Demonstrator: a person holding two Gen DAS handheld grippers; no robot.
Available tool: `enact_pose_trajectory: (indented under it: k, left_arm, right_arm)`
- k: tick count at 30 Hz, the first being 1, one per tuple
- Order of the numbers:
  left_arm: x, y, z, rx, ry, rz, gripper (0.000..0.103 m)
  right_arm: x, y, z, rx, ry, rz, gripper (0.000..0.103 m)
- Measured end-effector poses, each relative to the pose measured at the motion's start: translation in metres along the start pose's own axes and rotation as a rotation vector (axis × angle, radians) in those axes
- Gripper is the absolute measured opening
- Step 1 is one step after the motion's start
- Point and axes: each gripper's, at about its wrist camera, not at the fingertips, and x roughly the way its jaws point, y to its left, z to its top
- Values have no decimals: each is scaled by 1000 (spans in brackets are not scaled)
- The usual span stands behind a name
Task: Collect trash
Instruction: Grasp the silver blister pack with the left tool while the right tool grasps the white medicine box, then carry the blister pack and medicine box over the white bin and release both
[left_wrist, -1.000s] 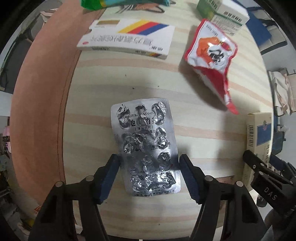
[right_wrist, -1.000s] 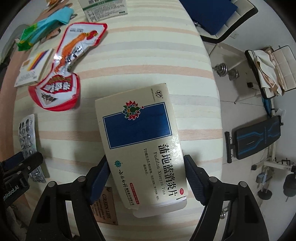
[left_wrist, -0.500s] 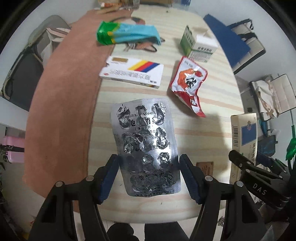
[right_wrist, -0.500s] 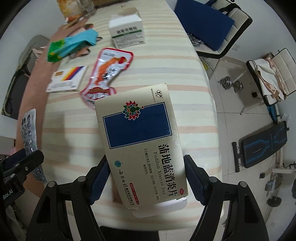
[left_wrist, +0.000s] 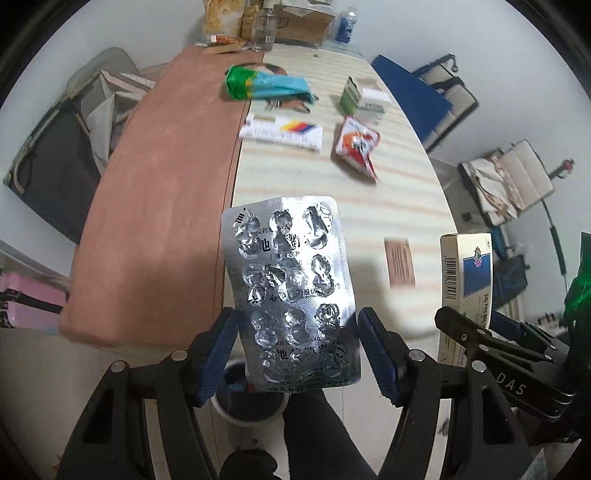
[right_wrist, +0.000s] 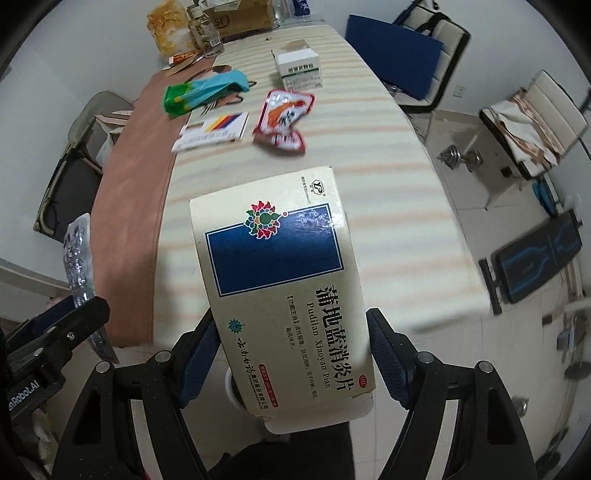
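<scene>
My left gripper is shut on a silver, emptied pill blister pack, held high above the near end of the striped table. My right gripper is shut on a cream medicine box with a blue panel, also lifted off the table. Each gripper shows in the other's view: the box at the right of the left wrist view, the blister pack at the left of the right wrist view. A white bin with a dark liner sits on the floor under the blister pack.
On the table remain a red snack wrapper, a flat box with coloured stripes, a green and blue bag, a green and white carton and a small brown card. Chairs and a weight bench stand around.
Both grippers have risen and drawn back from the table with the blister pack and the box still gripped. The table now looks far smaller, and the floor and bin have come into view.
</scene>
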Motion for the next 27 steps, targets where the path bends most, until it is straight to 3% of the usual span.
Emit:
enact_pose_trajectory:
  k: [5,10,17,21,27]
  left_arm:
    - [10,32,-65,-21,76,-41,64]
    - [76,77,-130,-105,241,-69,64]
    - [211,125,-187,-177,386,-48,64]
    - [302,145,-213,-168,442,-24,64]
    - [392,161,-245,-175,520,-25,65]
  right_arm:
    - [3,12,-86,70,53,18,79]
    - [66,11,-170,151,206,72,79]
    - [224,-4,-257,255,381,150,79]
    - [311,-8,-285,267,411,171,79]
    - [418,-3,-316,205,454,171,79]
